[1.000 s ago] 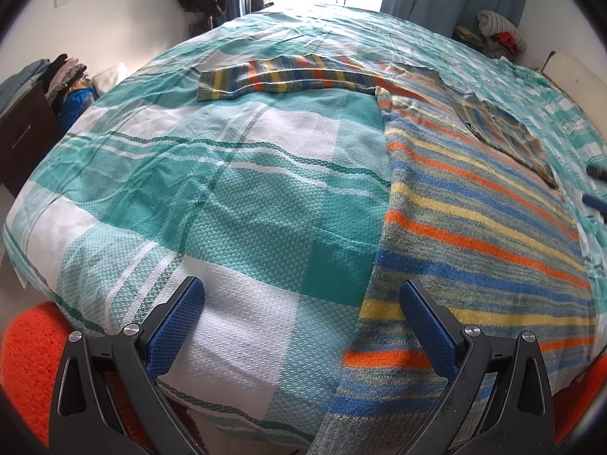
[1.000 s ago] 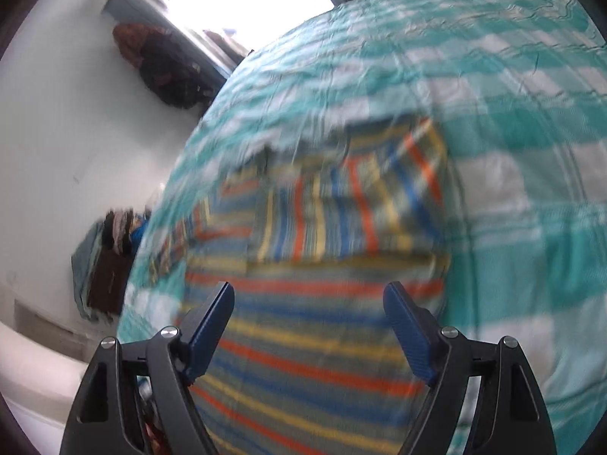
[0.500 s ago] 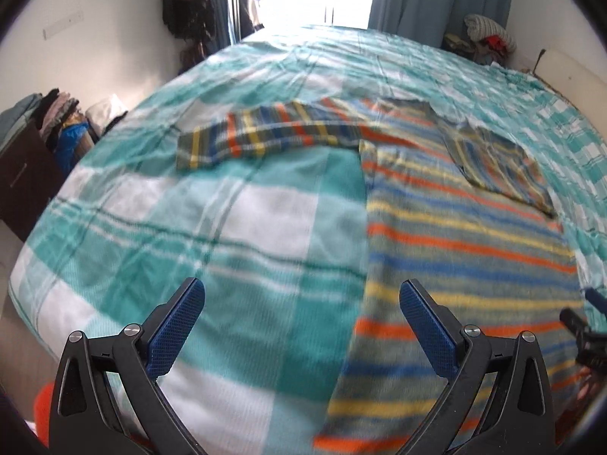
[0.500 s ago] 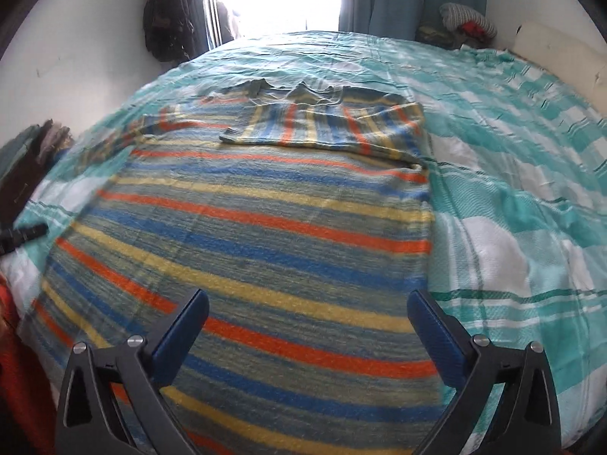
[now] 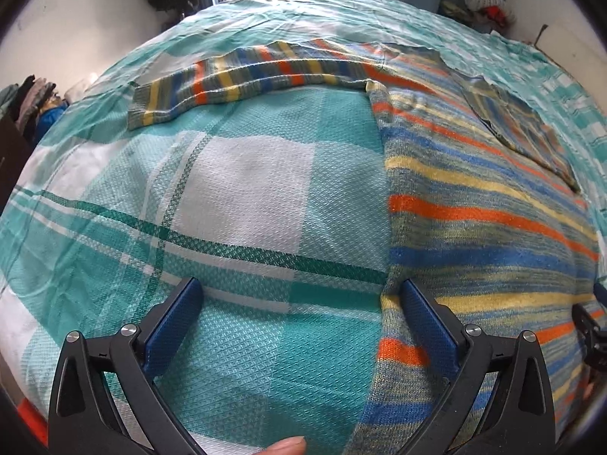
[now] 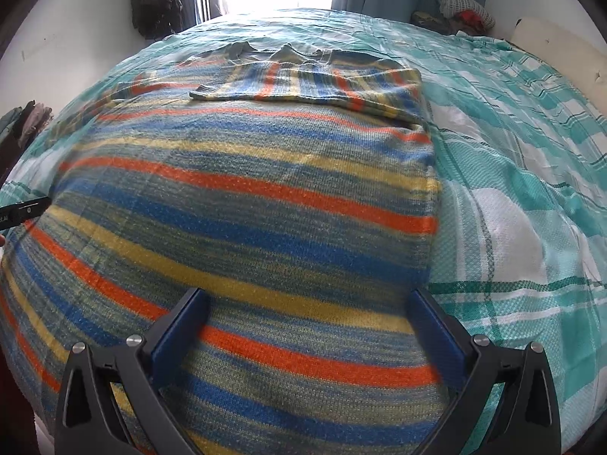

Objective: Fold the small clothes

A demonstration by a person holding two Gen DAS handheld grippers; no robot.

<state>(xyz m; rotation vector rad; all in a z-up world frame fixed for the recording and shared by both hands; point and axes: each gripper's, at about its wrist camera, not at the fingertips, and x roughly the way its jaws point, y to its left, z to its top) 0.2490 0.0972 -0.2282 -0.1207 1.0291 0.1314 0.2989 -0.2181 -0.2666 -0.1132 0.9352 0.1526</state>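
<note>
A striped knit sweater (image 6: 242, 204) in orange, blue, yellow and grey-green lies flat on a bed covered with a teal and white checked bedspread (image 5: 242, 197), its body running toward the near edge of the mattress. One sleeve (image 5: 242, 79) stretches out flat to the left across the bedspread, while the other sleeve (image 6: 315, 87) is folded inward across the chest. The left gripper (image 5: 299, 318) hovers low over the bedspread with its blue-padded jaws spread wide and holding nothing; its right finger (image 5: 428, 326) sits at the sweater's left side seam, though whether it touches the knit cannot be told. The right gripper (image 6: 311, 326) is likewise spread and empty, low over the lower body of the sweater near its right edge. The sweater's hem is cut off by the bottom of both views and by the gripper frames, and the neckline at the far end is small and rumpled, hard to read. A fingertip (image 5: 284, 446) pokes into the bottom of the left wrist view. Dark clothes (image 6: 159, 3) hang by the bright window beyond the bed, a pile of garments (image 6: 463, 7) sits in the far right corner, and the left wall's stack of clothing (image 5: 34, 102) is only partly in view
</note>
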